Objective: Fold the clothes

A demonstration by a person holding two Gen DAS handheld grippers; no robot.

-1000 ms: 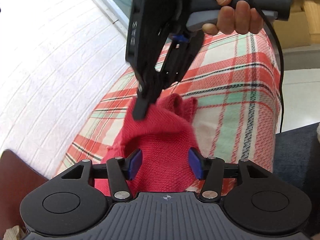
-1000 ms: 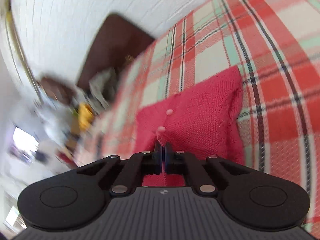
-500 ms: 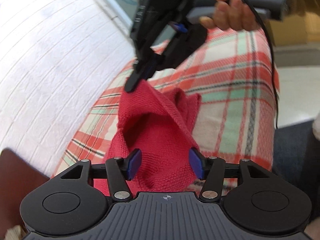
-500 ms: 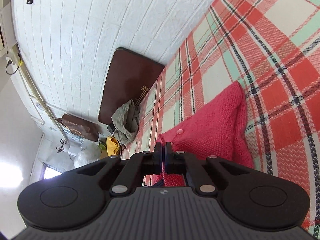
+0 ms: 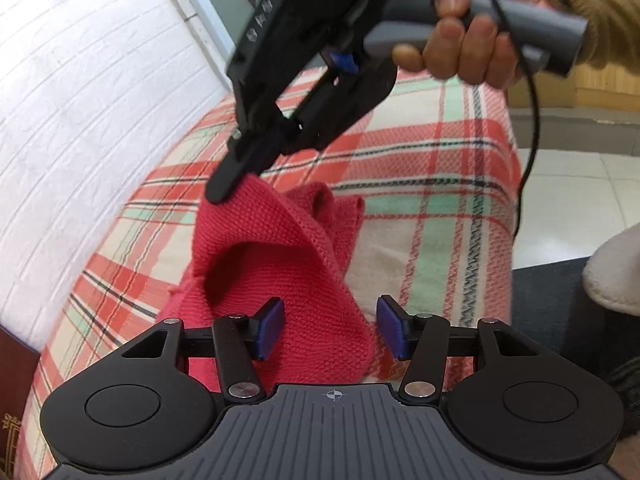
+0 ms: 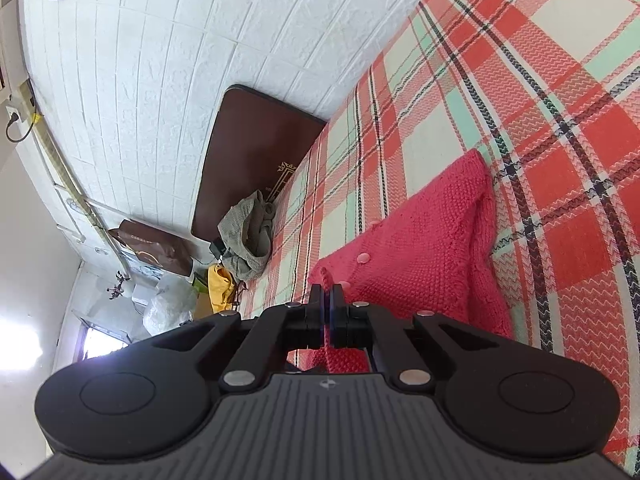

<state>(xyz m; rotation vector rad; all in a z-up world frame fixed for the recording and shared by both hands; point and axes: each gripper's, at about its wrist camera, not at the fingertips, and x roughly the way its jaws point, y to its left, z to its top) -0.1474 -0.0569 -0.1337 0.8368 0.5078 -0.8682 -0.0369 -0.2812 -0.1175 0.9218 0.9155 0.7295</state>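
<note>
A red knit garment point(image 5: 280, 264) lies on a plaid blanket point(image 5: 420, 168). My right gripper point(image 5: 224, 192) is shut on one corner and holds it raised, so the knit hangs as a hollow fold. In the right wrist view the same gripper point(image 6: 327, 304) pinches a red edge, and the garment point(image 6: 420, 248) with its small buttons spreads out beyond it. My left gripper point(image 5: 330, 330) sits low at the near end of the fold. Its jaws are closing with the red fabric between the blue pads, and the right pad point(image 5: 390, 332) still stands off the cloth.
A white brick wall point(image 5: 80, 100) runs along the blanket's far side. A brown board point(image 6: 256, 152) leans at the blanket's end, with a grey-green clothes heap point(image 6: 248, 236) and a yellow item point(image 6: 220, 288). A hand point(image 5: 468, 52) and cable point(image 5: 532, 128) are overhead. Dark cloth point(image 5: 560, 312) lies at the right.
The right gripper has lifted the pinched corner up and away, pulling the red knit into a taller fold. The left jaws have narrowed slightly around the near end.
</note>
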